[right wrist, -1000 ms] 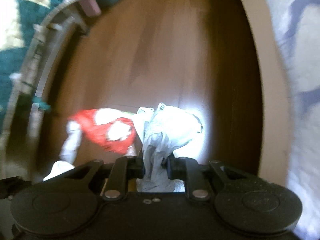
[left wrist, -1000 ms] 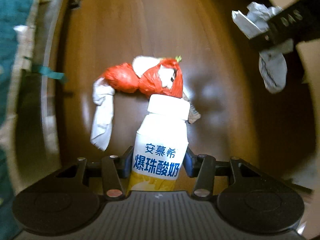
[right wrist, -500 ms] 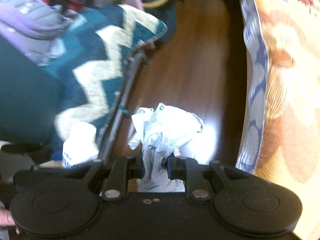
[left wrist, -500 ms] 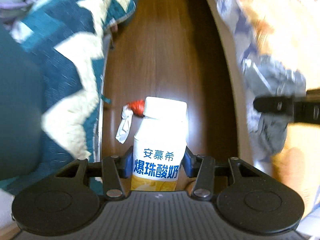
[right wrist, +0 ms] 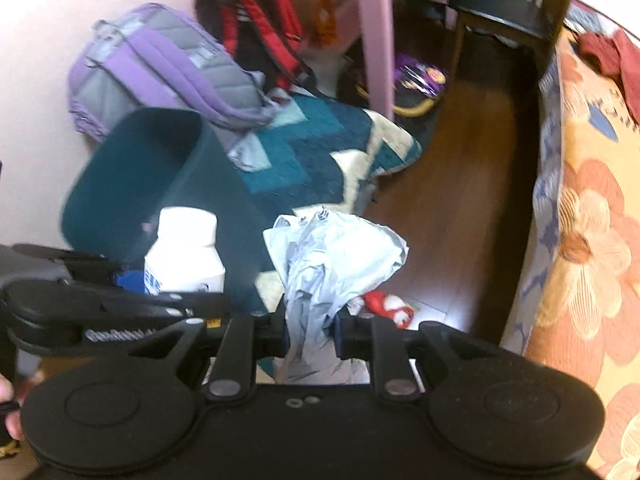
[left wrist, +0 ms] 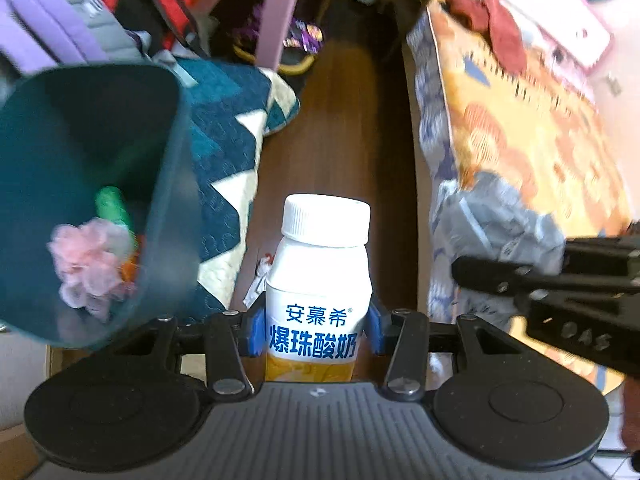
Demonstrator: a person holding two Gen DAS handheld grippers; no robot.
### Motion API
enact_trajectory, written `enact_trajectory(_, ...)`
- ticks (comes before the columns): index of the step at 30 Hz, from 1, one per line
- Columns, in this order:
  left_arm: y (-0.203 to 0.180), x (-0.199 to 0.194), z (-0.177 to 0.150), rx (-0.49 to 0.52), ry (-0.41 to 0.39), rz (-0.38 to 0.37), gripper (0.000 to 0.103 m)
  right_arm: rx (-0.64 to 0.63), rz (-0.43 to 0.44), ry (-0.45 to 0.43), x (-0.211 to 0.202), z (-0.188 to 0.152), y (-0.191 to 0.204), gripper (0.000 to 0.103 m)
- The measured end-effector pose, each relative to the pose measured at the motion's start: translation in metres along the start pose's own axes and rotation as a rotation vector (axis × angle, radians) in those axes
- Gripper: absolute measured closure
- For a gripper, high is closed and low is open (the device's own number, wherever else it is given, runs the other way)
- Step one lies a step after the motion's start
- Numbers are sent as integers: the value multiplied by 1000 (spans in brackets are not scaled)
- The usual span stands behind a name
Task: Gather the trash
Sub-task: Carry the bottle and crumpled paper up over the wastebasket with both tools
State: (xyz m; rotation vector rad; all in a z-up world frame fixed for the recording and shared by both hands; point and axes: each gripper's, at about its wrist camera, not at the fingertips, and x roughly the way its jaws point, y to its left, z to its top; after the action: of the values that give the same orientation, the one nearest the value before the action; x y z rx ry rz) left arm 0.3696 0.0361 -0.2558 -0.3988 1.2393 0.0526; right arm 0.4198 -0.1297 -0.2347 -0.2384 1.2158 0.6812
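Left wrist view: left gripper point(left wrist: 316, 330) pinching bottle point(left wrist: 320, 276); right gripper point(right wrist: 310, 330) clamped on crumpled bag point(right wrist: 332, 264). Carry step, both loads aloft. Bin point(left wrist: 120, 132) just left; next, swing over mouth, release. Red scrap point(right wrist: 386, 306) remains on floor

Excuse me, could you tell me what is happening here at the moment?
A person is picking up trash with a gripper in each hand. The left gripper holds a white yogurt bottle between its fingers, and the right gripper is clamped on a crumpled grey plastic bag. Both are raised above the wooden floor, next to a dark green bin that already has some pink paper in it. A red and white wrapper lies on the floor below.
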Motion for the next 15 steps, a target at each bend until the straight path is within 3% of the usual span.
enact_trajectory(11, 79, -118, 42, -100, -195, 17, 57, -120, 79, -75, -18, 60, 94, 85)
enact_trajectory(15, 113, -129, 55, -111, -194, 52, 57, -147, 102, -53, -2, 77, 124, 85)
